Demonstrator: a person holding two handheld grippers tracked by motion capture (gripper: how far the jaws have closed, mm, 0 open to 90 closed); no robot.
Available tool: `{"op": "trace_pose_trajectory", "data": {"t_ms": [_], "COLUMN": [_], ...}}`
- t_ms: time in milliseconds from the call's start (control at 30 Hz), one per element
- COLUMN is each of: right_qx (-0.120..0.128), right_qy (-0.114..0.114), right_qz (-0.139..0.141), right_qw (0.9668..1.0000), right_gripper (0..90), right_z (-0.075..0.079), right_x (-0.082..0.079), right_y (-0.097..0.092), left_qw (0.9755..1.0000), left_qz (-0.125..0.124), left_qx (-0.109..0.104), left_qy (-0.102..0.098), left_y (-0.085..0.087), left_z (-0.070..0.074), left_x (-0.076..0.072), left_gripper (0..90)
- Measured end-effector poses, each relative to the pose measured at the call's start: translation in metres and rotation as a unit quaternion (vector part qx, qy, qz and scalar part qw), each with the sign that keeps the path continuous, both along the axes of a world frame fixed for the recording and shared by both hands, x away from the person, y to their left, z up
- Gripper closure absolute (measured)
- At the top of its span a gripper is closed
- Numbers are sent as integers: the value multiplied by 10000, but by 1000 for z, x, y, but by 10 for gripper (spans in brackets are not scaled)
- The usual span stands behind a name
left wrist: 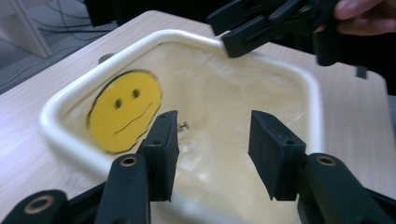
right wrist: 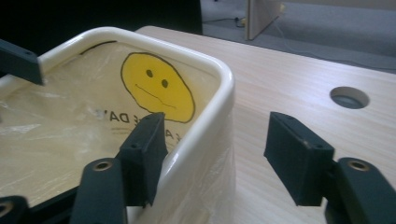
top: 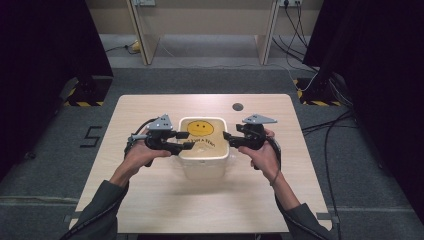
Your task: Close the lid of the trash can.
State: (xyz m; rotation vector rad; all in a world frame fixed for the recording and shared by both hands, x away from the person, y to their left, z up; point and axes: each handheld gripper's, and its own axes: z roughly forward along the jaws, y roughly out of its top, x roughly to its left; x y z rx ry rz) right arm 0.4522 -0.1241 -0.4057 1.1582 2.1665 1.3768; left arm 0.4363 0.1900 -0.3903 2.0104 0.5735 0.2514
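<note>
A cream plastic bin (top: 204,172) stands mid-table, lined with a clear bag that bears a yellow smiley face (top: 200,128). My left gripper (top: 189,145) reaches over the bin's left rim. Its jaws (left wrist: 212,154) are open above the bag lining (left wrist: 219,93), with nothing between the pads. My right gripper (top: 226,137) is at the right rim. In the right gripper view (right wrist: 217,149) it straddles the rim (right wrist: 224,88), one jaw inside and one outside, open and not pressing. The smiley (right wrist: 159,86) lies just beyond it. The right gripper (left wrist: 243,35) touches the far rim in the left gripper view.
The light wooden table (top: 150,200) has a round cable hole (top: 238,106) behind the bin, also seen as a hole (right wrist: 349,97) in the right gripper view. Dark curtains flank the table, and cables (top: 320,125) trail on the floor at right.
</note>
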Motion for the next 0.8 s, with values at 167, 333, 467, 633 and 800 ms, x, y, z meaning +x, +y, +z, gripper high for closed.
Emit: {"op": "trace_pose_trajectory", "data": {"t_ms": [167, 333, 467, 633, 800], "right_qx": [169, 213, 151, 342, 96], "right_qy": [54, 25, 27, -80, -269], "right_qz": [88, 102, 100, 62, 137], "right_qw": [9998, 9997, 9998, 9994, 9995], "right_gripper": [429, 437, 424, 398, 515], "right_z": [-3, -5, -5, 1, 8], "right_x": [2, 2, 2, 9, 23], "right_y": [0, 2, 4, 4, 8], "left_qw": [9998, 9994, 9996, 9990, 9979], "left_qz": [54, 64, 109, 336, 523], "left_qx": [-169, -320, -234, -202, -234], "left_qy": [-24, -113, -106, -234, -310], "left_y": [2, 0, -4, -6, -3], "left_z": [-11, -18, -17, -11, -10], "left_x": [5, 6, 4, 3, 4], "left_gripper": [570, 594, 517, 441, 410]}}
